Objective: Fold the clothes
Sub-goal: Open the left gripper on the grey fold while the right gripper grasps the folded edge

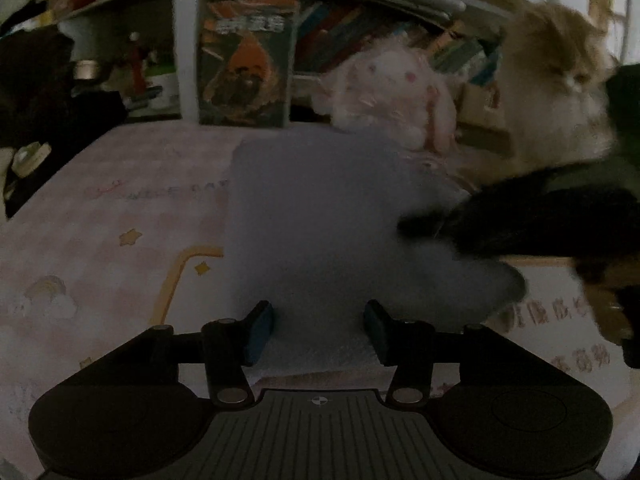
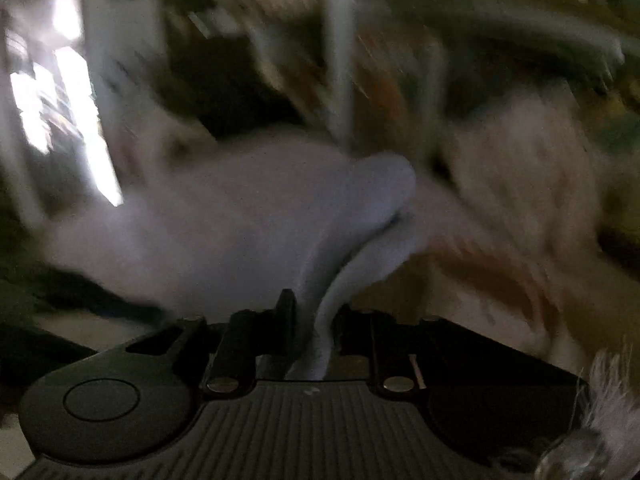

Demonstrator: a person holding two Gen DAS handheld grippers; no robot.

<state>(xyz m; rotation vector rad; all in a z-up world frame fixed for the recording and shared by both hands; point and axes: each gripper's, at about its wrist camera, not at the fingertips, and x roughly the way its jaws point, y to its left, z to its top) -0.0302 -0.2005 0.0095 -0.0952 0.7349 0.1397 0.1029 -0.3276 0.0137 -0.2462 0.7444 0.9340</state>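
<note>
My left tool (image 1: 319, 330) is spread wide, its two blue-padded fingers (image 1: 259, 332) parted and gripping nothing. Straight ahead of it, and partly between those fingers, lies a pale lavender garment (image 1: 320, 220) on a pink printed bed sheet (image 1: 100, 220). The near hem sits level with the fingertips; I cannot tell whether they touch it. The cloth's long axis runs directly away from this tool, toward the bookshelf (image 1: 248, 60) and a pink plush toy (image 1: 392, 88) at its far end.

To the right of the left tool, a dark blurred shape, my right tool (image 1: 520, 224), reaches in over the garment's right side, where a lobe of fabric bulges out sideways.

In the right wrist view, which is heavily motion-blurred, my right tool (image 2: 314, 328) is clamped on a bunched strip of the same lavender garment (image 2: 240, 220). The cloth rises from between the closed fingers and spreads ahead and to the left of this tool.

I judge the right side is being carried leftward across the body, so the fold line would follow that long axis. The left tool is nearer the free hem and best placed to pin it.
</note>
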